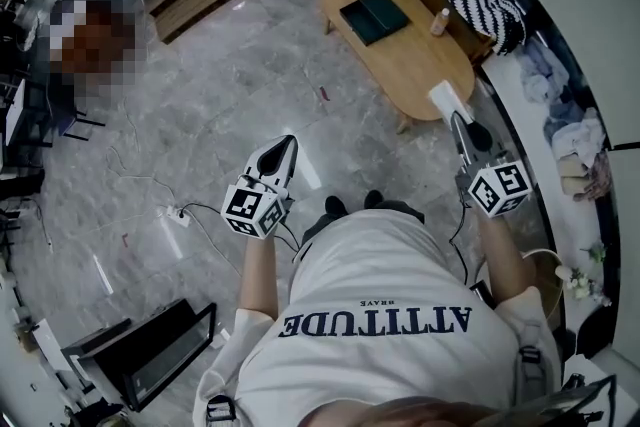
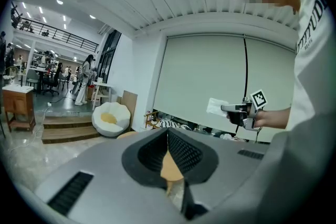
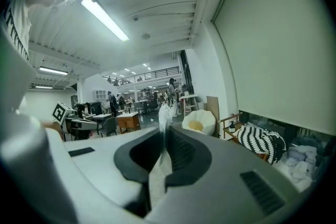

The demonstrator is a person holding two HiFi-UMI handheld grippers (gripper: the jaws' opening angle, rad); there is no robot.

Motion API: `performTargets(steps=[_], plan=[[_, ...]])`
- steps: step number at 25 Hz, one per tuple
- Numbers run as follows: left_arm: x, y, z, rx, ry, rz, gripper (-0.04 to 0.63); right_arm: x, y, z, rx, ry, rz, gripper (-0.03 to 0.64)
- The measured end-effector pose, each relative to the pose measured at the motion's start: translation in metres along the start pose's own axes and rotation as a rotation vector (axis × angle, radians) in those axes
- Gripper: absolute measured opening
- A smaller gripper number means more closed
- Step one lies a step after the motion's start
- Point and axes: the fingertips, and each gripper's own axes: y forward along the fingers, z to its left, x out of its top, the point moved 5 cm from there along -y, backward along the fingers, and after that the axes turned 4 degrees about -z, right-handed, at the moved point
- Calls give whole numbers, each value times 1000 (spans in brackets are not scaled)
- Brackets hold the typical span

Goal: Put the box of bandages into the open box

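**Carry state: box of bandages [image 1: 447,100] held, open box [image 1: 373,15] ahead-left**

Your right gripper [image 1: 458,119] is clamped on the box of bandages, a flat white pack sticking forward along the jaws. Your left gripper [image 1: 287,142] is closed and empty. The open box sits on the wooden table [image 1: 425,65], ahead and left of the right gripper, which looks the nearer one.

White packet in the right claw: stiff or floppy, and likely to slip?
Probably light and thin: the white packet shows edge-on in the right claw. Likely fairly stiff, since it juts out unsagging. Shut claw should hold it.
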Motion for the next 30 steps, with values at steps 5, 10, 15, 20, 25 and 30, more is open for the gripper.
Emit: performTargets(steps=[5, 10, 15, 20, 25, 30], plan=[[-5, 6, -15, 19, 4, 2, 23, -4, -12, -13, 24, -8, 8, 29], [-9, 12, -31, 33, 6, 0, 23, -8, -22, -25, 43, -10, 15, 29], [-16, 16, -42, 42, 4, 1, 23, -10, -29, -32, 66, -10, 20, 29], [-15, 26, -43, 40, 1, -2, 23, -8, -25, -40, 70, -10, 17, 29], [-12, 37, -35, 37, -2, -6, 22, -7, -15, -45, 63, -9, 21, 29], [-6, 50, -16, 16, -7, -2, 23, -5, 2, -46, 41, -6, 25, 29]])
